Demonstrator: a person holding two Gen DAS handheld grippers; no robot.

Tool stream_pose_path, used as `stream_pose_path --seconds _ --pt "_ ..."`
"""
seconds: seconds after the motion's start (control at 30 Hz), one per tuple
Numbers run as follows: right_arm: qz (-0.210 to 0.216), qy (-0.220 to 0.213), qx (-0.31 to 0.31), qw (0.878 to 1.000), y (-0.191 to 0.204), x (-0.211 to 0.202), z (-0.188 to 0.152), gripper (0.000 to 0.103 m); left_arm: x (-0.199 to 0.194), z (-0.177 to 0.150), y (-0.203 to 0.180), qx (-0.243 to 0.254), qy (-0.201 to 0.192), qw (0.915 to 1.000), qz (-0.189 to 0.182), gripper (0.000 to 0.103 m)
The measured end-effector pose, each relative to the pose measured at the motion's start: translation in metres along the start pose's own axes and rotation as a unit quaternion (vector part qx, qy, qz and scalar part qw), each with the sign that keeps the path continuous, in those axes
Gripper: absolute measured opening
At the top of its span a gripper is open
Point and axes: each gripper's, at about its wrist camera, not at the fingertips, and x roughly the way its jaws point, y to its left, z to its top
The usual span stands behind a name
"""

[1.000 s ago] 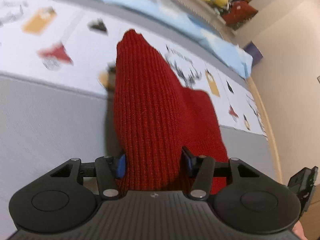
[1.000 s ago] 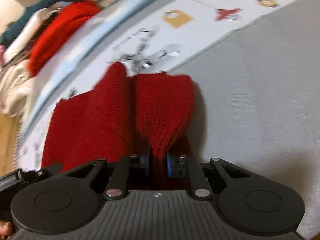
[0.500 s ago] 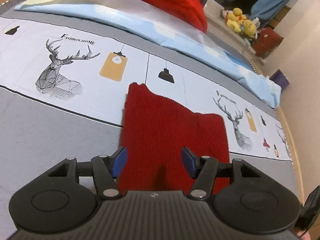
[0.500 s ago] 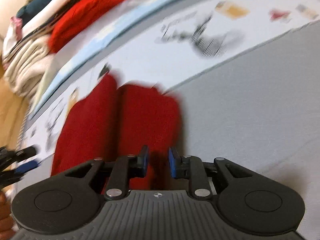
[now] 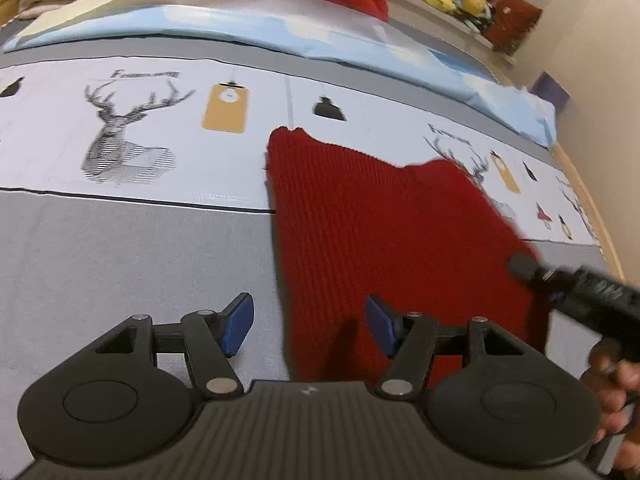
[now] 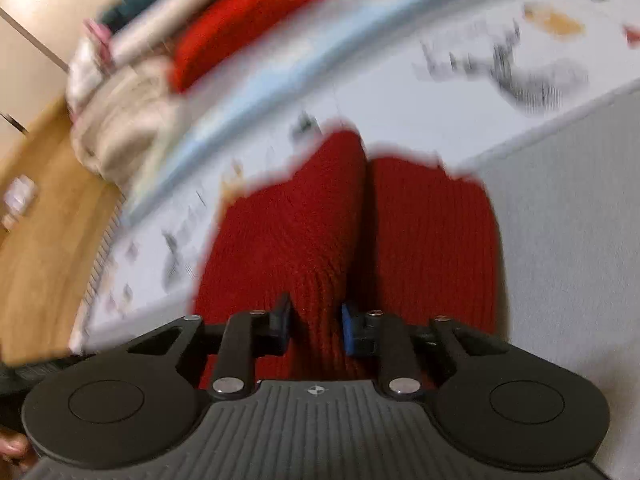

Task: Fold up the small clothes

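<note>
Left gripper, clamped on the red knit a second ago, now gaped empty over its near edge, right gripper parted astride a ridge, knit flat on the sheet, lengthwise away.

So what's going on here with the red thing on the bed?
A person with a handheld gripper in each hand is folding a small red knit garment on a printed bedsheet. The left gripper is open above the garment's near edge, holding nothing. The right gripper is partly open with a raised ridge of the knit between its fingers; its view is blurred. The garment lies mostly flat, with a crease down the middle.
</note>
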Motion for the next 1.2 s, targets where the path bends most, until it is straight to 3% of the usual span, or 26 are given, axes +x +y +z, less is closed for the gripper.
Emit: stream_pose_path --seconds 0.1,0.13,0.2,0.23,0.33,0.4,0.57,0.63,0.7,0.8,0.97,1.1,1.2 --pt "0.009 -0.039 -0.009 0.999 0.001 -0.027 0.005 0.024 0.009 -0.002 -0.013 0.017 0.013 0.9997 -0.016 0.072" --pt "-0.007 -0.029 -0.007 1.000 -0.005 -0.025 0.005 0.024 0.014 -0.003 -0.018 0.022 0.019 0.9994 -0.020 0.072" --pt "-0.061 0.032 0.004 0.998 -0.023 -0.010 0.000 0.026 0.027 -0.008 -0.026 0.034 0.039 0.9985 -0.015 0.072" --pt "-0.082 0.064 0.014 0.995 -0.032 -0.001 -0.005 0.031 0.036 -0.012 -0.029 0.045 0.057 0.9974 -0.001 0.074" --pt "-0.087 0.055 0.015 0.995 -0.035 -0.005 -0.005 0.036 0.060 -0.027 -0.033 0.066 0.111 0.9906 0.047 0.079" --pt "-0.094 0.049 -0.020 0.994 -0.025 -0.012 -0.005 0.042 0.057 -0.028 -0.032 0.061 0.105 0.9915 0.046 0.079" --pt "-0.081 0.059 -0.043 0.994 -0.019 -0.027 -0.005 0.043 0.045 -0.032 -0.034 0.075 0.084 0.9932 0.029 0.078" --pt "-0.093 0.082 -0.063 0.990 -0.021 -0.023 -0.005 0.046 0.054 -0.041 -0.034 0.091 0.107 0.9889 0.048 0.084" --pt "-0.122 0.113 -0.086 0.982 -0.028 -0.017 -0.011 0.055 0.054 -0.044 -0.035 0.093 0.107 0.9882 0.058 0.084" --pt "-0.137 0.114 -0.088 0.980 -0.032 -0.018 -0.013 0.056 0.027 -0.043 -0.046 0.114 0.058 0.9890 0.075 0.083" --pt "-0.169 0.009 -0.148 0.975 0.006 -0.071 -0.019 0.058 -0.047 -0.049 -0.056 0.120 -0.054 0.9888 0.069 0.084" --pt "-0.170 -0.033 -0.175 0.969 0.031 -0.114 -0.039 0.069 -0.103 -0.081 -0.060 0.109 -0.138 0.9817 0.073 0.086" --pt "-0.183 -0.061 -0.202 0.960 0.050 -0.143 -0.065 0.080 -0.129 -0.116 -0.062 0.070 -0.166 0.9813 0.068 0.088"
